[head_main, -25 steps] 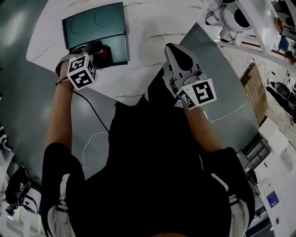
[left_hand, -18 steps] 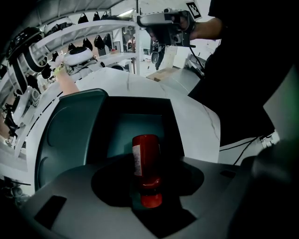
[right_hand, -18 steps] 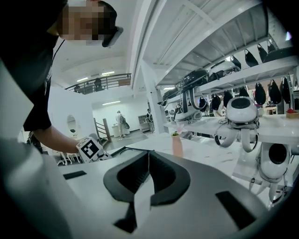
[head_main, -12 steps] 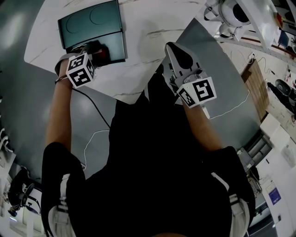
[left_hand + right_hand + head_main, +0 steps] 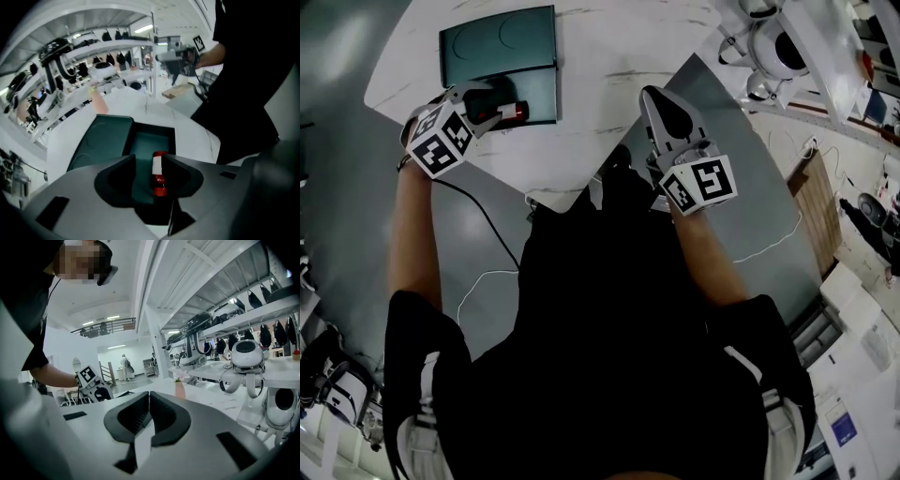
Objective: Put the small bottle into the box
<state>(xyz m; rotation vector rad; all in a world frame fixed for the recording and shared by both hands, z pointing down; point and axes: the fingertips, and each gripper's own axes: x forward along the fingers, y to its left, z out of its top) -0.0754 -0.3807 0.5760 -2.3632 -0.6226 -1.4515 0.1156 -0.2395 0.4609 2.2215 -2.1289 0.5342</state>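
Left gripper [image 5: 149, 158], jaws apart, just narrowing, frames the small bottle [image 5: 159, 176] (head view: inside the box [image 5: 539, 89]).

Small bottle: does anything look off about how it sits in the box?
Nothing looks spilled or damaged. The small bottle is inside the recessed half of the box, but it appears to lie on its side rather than stand upright.
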